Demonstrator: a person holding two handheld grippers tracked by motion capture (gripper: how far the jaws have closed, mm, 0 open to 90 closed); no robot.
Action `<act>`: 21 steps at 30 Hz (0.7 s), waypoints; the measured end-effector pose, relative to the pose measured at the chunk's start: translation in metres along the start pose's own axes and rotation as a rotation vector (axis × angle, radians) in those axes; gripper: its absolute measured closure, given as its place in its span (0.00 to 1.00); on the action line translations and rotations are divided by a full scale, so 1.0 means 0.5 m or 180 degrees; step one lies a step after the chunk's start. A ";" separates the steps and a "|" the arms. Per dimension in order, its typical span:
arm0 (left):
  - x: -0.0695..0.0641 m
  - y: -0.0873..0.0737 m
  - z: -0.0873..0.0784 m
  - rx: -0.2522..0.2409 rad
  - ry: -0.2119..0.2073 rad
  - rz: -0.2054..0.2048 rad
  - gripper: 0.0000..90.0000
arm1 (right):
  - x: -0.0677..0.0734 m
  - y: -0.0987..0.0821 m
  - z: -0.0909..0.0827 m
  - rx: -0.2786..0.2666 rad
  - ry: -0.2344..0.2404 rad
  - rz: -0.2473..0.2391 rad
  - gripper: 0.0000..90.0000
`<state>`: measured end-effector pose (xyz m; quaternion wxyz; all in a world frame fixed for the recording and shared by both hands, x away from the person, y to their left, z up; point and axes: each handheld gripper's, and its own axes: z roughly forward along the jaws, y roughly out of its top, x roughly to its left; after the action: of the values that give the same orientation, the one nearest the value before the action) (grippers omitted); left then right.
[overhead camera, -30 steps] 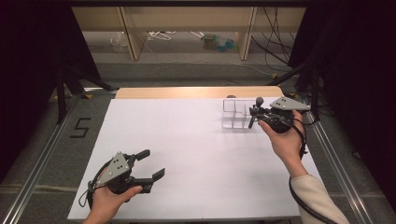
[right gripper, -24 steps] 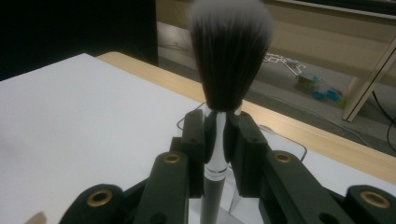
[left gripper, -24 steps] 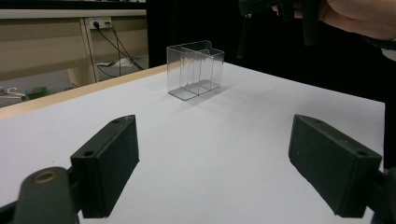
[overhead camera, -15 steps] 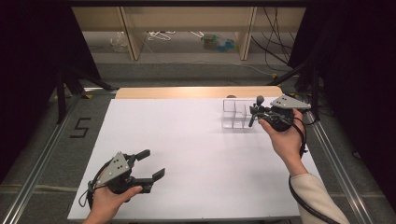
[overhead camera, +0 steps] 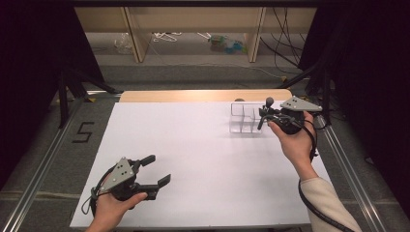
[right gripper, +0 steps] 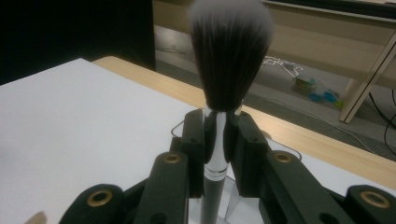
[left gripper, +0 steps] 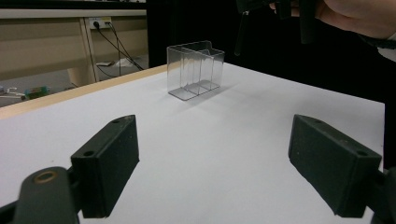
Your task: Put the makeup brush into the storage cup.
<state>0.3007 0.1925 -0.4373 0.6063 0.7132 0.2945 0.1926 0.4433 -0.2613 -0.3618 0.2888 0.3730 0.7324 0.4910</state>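
A makeup brush [right gripper: 231, 51] with a dark, white-tipped head and a silver handle stands upright in my right gripper [right gripper: 215, 140], whose jaws are shut on the handle just below the head. In the high view that right gripper [overhead camera: 265, 115] hovers at the right side of a clear plastic organizer [overhead camera: 244, 118] with several compartments, at the table's far right. The brush [overhead camera: 268, 103] points up and its handle end hangs beside the organizer's right wall. My left gripper [overhead camera: 158, 169] rests low at the near left of the white table [overhead camera: 193, 145], open and empty. The organizer [left gripper: 196, 70] stands far ahead of its jaws.
A wooden strip [overhead camera: 203, 95] runs along the table's far edge. Beyond it are shelf legs and cables on the floor. Metal rails [overhead camera: 43, 159] flank the table, with a "5" marked on the floor [overhead camera: 83, 131] at the left.
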 end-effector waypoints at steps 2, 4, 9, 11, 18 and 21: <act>0.000 0.000 0.000 0.0000 -0.0001 -0.0001 0.18 | -0.001 0.002 0.000 0.0016 -0.0001 0.0009 0.86; 0.001 0.000 0.000 -0.0004 -0.0002 0.0001 0.18 | -0.002 0.003 0.001 0.0004 -0.0002 0.0007 0.86; 0.000 0.000 0.000 -0.0006 -0.0001 -0.0005 0.18 | -0.002 0.004 0.002 0.0003 -0.0010 0.0050 0.86; 0.000 0.000 0.000 -0.0004 -0.0002 -0.0005 0.18 | -0.004 0.005 0.003 -0.0004 -0.0015 0.0017 0.86; 0.001 0.000 0.000 -0.0004 -0.0008 0.0013 0.18 | -0.005 0.006 0.006 -0.0005 0.0004 0.0078 0.86; 0.001 0.000 0.000 -0.0003 -0.0009 0.0014 0.18 | -0.008 0.007 0.007 -0.0027 -0.0027 0.0024 0.86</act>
<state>0.3011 0.1928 -0.4374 0.6066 0.7139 0.2920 0.1930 0.4491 -0.2623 -0.3595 0.2916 0.3767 0.7276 0.4936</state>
